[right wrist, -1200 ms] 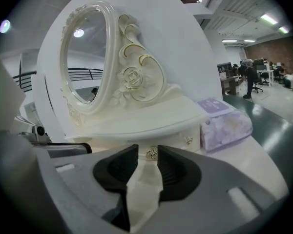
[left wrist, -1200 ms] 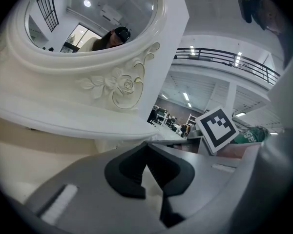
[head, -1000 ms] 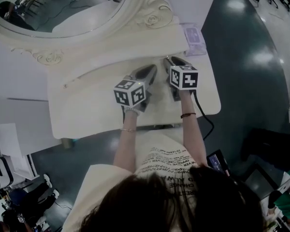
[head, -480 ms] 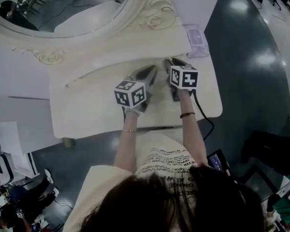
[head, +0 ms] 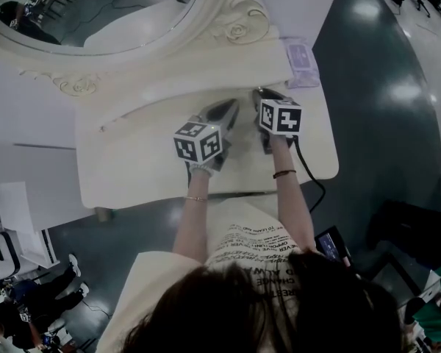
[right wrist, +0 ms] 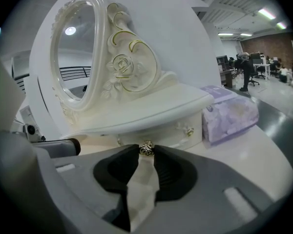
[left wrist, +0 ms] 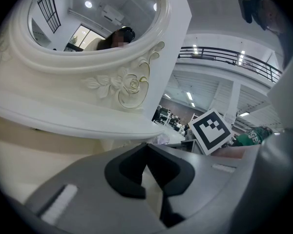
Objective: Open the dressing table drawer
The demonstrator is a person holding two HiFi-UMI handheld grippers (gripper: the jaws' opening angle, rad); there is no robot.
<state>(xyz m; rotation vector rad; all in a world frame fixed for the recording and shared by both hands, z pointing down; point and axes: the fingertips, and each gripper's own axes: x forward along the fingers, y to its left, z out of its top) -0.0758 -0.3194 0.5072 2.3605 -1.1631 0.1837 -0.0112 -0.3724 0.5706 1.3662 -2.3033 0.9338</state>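
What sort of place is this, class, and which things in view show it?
Probably a large open office or lab hall, not a bedroom: the cream carved dressing table stands on a glossy dark floor, office chairs and desks fill the background, and a railed upper gallery runs overhead.

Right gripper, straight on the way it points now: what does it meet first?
The gold drawer knob: it sits between the tips of the right gripper, whose jaws have just been closing. Straight behind it is the drawer front, though that depth is unclear.
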